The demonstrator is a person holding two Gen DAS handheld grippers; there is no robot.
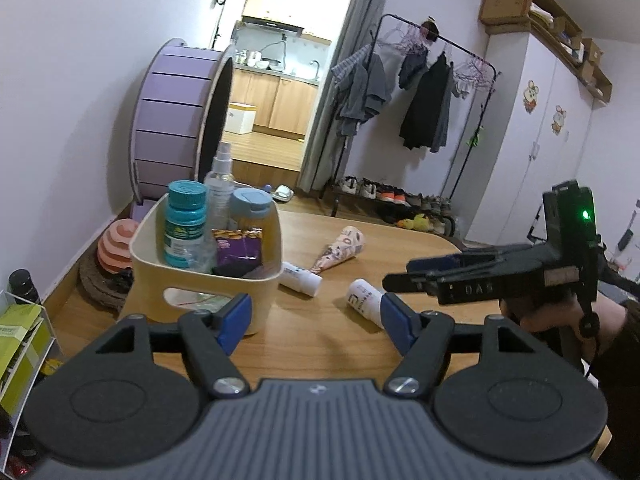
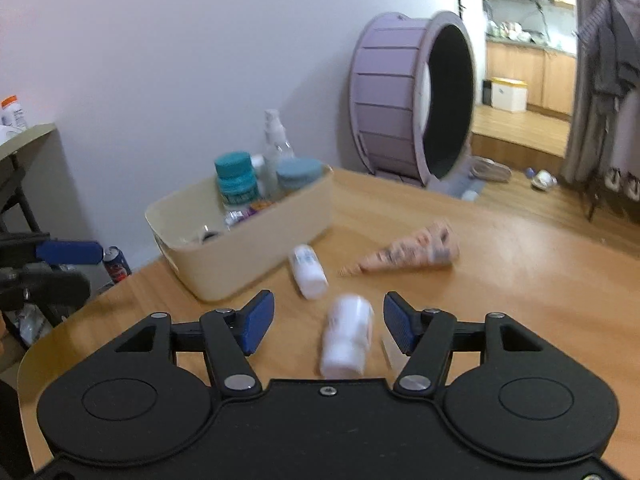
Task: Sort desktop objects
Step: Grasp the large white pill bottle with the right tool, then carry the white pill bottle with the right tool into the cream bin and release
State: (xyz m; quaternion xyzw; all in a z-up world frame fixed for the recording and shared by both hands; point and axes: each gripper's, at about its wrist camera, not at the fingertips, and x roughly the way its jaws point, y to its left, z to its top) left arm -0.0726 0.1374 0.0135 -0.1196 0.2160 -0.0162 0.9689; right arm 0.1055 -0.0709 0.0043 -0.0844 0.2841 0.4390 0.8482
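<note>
On your left, the cream bin [image 1: 208, 280] stands on the wooden table [image 1: 320, 344], holding a teal-capped bottle [image 1: 186, 222], a clear spray bottle [image 1: 219, 188], a blue-lidded jar [image 1: 250, 208] and a purple snack packet [image 1: 236, 246]. Your left gripper [image 1: 314, 320] hovers just in front of the bin with its blue pads spread and nothing between them. Just right of the bin, one white bottle [image 1: 300, 278] lies on its side, with a patterned paper cone [image 1: 340, 250] beyond it. A second white bottle [image 2: 346, 336] lies further right, blurred, between the spread pads of your right gripper [image 2: 328, 322]; neither pad presses on it. At the far right, your hand [image 1: 560, 320] grips the right gripper's handle.
</note>
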